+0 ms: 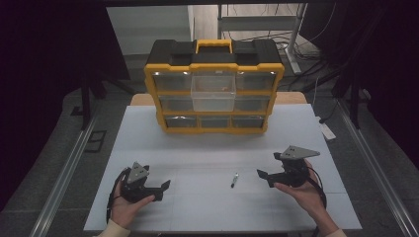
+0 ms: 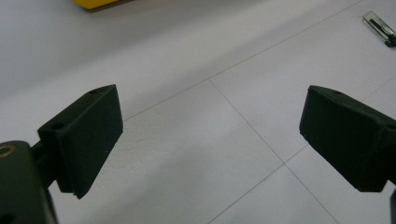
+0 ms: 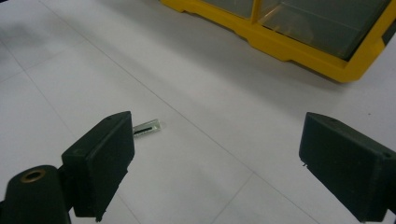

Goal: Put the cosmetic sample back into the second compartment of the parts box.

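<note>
Both hands enter from the near edge of the white worktop [image 1: 212, 148], each bearing a gripper. Left gripper [image 1: 165, 186] rests low at the near left, its fingers [image 2: 84, 140] spread wide with nothing between them. Right gripper [image 1: 263, 176] sits at the near right, held slightly above the surface, fingers [image 3: 100, 161] likewise spread wide and empty, pointed toward the middle of the worktop. Item in hand appears to be the small pen-like object [image 1: 234, 179], lying flat on the worktop between the two grippers, nearer the right one and apart from both. It is slender, with a pale or clear barrel, a dark strip along it and a dark tip; in the right gripper view it lies just beyond the left finger, partly hidden by it. Yellow-and-black organiser case [image 1: 214, 89] stands upright at the far side, one clear drawer [image 1: 213, 93] in its middle column pulled forward and open. Assessment: the drawer stands ready, the object has not been grasped, and pickup, transfer and drawer closure all appear outstanding.
</note>
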The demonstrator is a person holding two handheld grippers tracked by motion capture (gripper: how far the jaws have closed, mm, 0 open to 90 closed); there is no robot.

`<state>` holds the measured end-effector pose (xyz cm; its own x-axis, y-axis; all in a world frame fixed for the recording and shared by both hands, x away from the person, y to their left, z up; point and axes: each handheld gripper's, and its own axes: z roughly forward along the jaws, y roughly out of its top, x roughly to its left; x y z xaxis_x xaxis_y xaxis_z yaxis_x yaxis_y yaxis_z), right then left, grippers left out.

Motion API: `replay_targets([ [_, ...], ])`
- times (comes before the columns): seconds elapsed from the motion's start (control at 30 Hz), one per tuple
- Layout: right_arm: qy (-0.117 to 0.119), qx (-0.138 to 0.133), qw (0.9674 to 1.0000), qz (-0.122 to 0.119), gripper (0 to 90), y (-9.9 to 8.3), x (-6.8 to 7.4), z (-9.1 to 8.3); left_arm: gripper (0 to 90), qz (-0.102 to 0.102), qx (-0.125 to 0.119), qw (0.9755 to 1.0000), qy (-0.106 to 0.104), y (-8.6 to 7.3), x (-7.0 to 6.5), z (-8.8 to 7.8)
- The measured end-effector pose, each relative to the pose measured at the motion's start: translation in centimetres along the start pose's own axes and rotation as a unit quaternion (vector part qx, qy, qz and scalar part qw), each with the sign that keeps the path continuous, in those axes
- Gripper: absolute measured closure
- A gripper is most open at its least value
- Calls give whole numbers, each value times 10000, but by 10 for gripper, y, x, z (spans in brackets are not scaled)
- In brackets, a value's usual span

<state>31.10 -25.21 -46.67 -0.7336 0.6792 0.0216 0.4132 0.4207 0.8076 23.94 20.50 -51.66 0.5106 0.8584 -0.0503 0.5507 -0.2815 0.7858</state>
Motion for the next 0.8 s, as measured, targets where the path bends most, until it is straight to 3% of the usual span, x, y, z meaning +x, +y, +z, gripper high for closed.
replay_targets([
  [0.4,123,351,9992,-147,97,5,9,18,68,7,-2,10000,-9,0,0,0],
  [0.8,303,696,9964,-390,75,12,25,42,69,21,1,10000,-22,0,0,1],
])
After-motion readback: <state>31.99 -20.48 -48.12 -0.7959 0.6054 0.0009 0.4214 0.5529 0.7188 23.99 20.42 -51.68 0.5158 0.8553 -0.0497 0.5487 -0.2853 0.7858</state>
